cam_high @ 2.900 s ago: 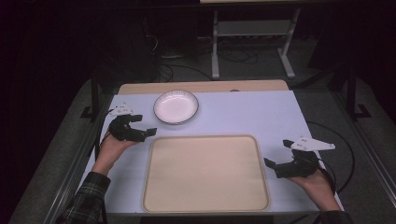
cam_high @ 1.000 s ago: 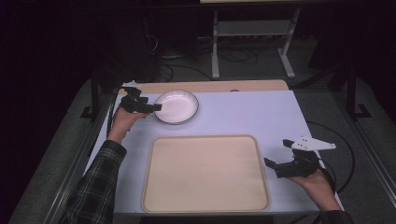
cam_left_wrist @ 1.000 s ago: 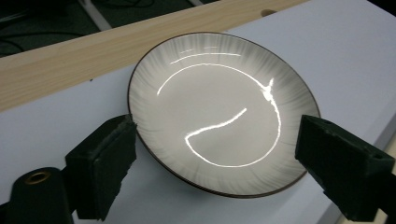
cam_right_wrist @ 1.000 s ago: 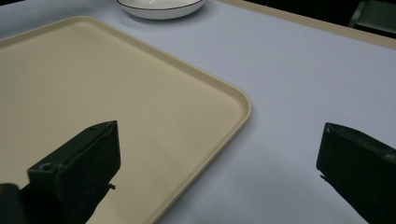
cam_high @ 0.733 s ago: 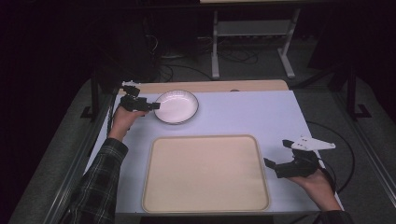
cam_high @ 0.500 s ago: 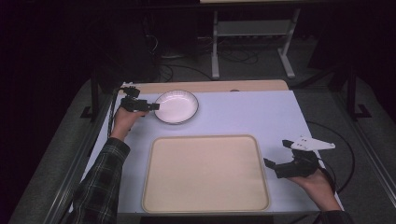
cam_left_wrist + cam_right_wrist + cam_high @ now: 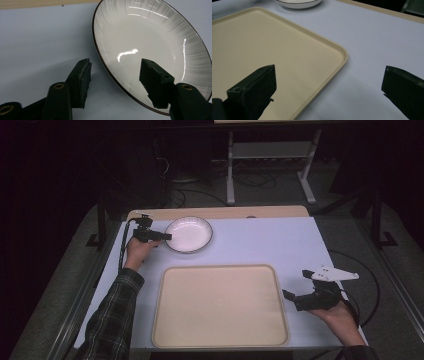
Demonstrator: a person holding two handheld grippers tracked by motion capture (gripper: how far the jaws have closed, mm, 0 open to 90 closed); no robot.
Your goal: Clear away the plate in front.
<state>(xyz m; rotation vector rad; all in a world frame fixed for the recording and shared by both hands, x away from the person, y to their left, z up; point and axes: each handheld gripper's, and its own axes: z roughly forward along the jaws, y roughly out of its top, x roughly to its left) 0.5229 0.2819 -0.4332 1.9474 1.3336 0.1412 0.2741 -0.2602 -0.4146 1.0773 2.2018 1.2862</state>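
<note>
The left claw (image 7: pixel 167 237) has travelled from its resting spot on the near left of the bench (image 7: pixel 260 240) out to the white ribbed plate (image 7: pixel 189 234), has dropped toward it over the last second, and its jaws have just been closing from wide to about half open; the plate's dark rim now stands between them. In the left claw's own view one pad (image 7: pixel 82 77) hangs outside the rim over the bare bench while the other pad (image 7: pixel 155 80) hangs over the glossy inside of the plate, and a gap shows on both sides, so nothing is pinched yet and the plate lies flat and untouched. I read this as the last instant of the approach: the reach is done, the straddle is set, and only the final squeeze on the rim remains before the plate can be lifted, most likely toward the beige tray (image 7: pixel 220 305) that lies nearer the person than this claw and to its right. From the left claw the plate spreads away ahead, its near left edge right at the fingertips and its bowl just beyond. The right claw (image 7: pixel 295 300) has kept its place, resting on the bench just off the tray's right edge, jaws spread wide and empty, with the tray's rounded corner (image 7: pixel 342 53) ahead of it and the plate (image 7: pixel 298 3) well apart at the far end of its view
</note>
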